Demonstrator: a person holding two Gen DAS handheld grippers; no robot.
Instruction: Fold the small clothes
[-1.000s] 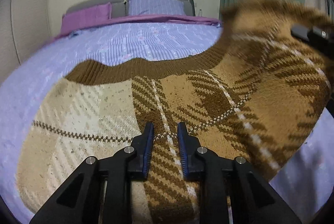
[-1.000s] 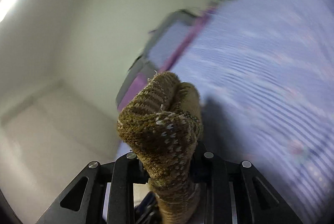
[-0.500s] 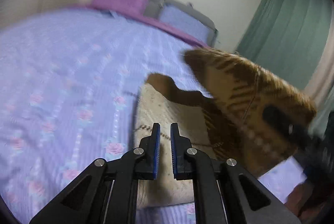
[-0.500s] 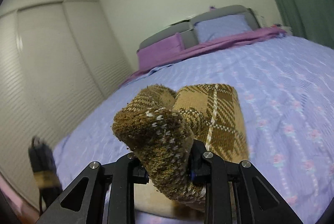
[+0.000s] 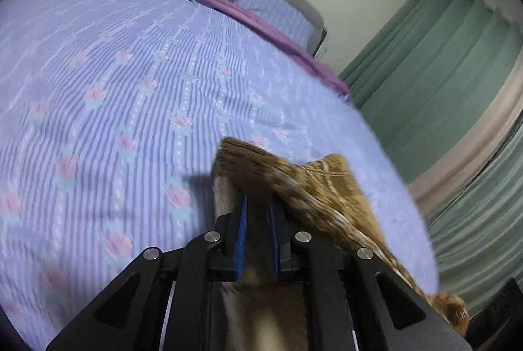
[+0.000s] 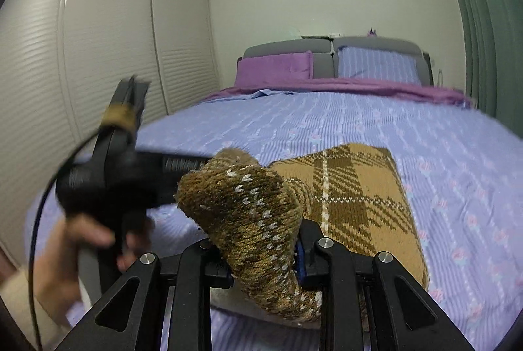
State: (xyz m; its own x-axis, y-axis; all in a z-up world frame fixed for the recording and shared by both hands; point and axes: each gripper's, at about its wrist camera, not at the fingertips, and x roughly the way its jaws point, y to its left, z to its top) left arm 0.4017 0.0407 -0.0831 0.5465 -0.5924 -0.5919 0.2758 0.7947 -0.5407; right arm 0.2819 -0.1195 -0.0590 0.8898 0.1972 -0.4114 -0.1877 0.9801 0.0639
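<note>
A small brown and tan plaid knit sweater (image 6: 356,197) lies on the bed, folded into a narrow strip. My right gripper (image 6: 261,249) is shut on a bunched part of the sweater, which bulges up between the fingers. In the left wrist view the sweater (image 5: 313,187) shows blurred, close in front of and under my left gripper (image 5: 258,213). The left jaws stand narrowly apart with nothing clearly pinched between them. The left gripper also shows in the right wrist view (image 6: 126,109), raised at the left in a hand.
The bed has a lilac flowered cover (image 5: 114,89) with purple and lilac pillows (image 6: 274,66) at a grey headboard. Green curtains (image 5: 441,83) hang at the right. White slatted wardrobe doors (image 6: 98,57) stand at the left.
The right gripper has swung the held sweater part over and down onto the bed, making a folded strip. The left gripper has moved off the sweater, tilted and drawn back beside it.
</note>
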